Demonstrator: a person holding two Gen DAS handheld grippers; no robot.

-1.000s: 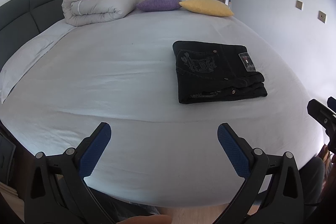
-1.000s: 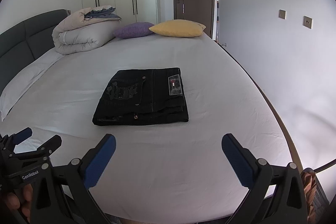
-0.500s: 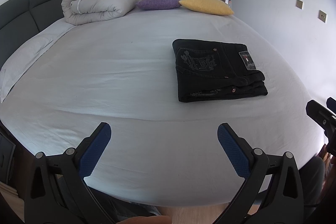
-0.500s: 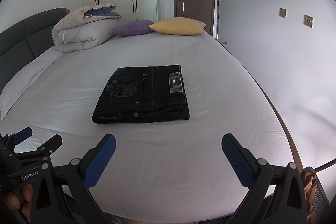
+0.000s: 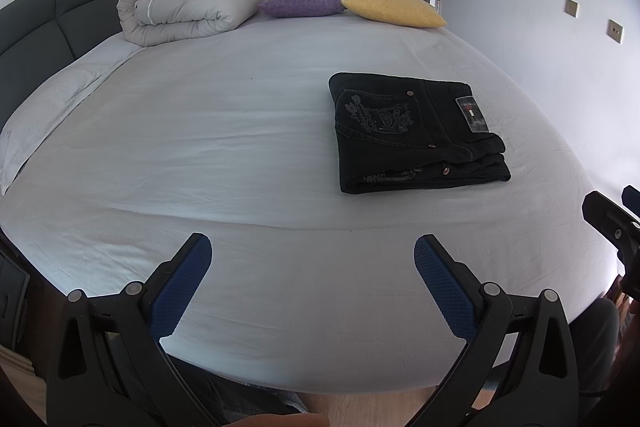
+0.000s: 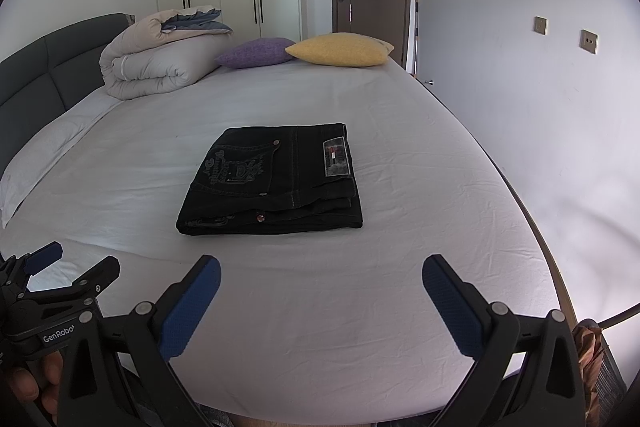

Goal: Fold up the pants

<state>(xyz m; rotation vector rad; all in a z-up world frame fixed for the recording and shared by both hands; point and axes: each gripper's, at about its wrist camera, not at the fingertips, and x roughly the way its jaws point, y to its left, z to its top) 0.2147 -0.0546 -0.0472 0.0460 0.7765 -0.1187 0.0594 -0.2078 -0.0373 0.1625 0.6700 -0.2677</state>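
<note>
Black pants (image 5: 416,133) lie folded into a compact rectangle on the white bed (image 5: 224,155), with a back pocket and a label patch facing up. They also show in the right wrist view (image 6: 276,181), in the middle of the bed. My left gripper (image 5: 312,267) is open and empty over the bed's near edge, left of the pants and well short of them. My right gripper (image 6: 320,291) is open and empty near the bed's front edge, straight before the pants. The left gripper also shows in the right wrist view (image 6: 72,267) at lower left.
A rolled beige duvet (image 5: 188,11), a purple cushion (image 5: 300,3) and a yellow cushion (image 5: 392,9) lie at the far end of the bed. A dark headboard (image 5: 48,15) runs along the left. A wall (image 6: 540,107) is close on the right.
Both grippers have drawn back and lifted slightly from the bed; the pants sit a little farther away in both views. The pants have not moved.
</note>
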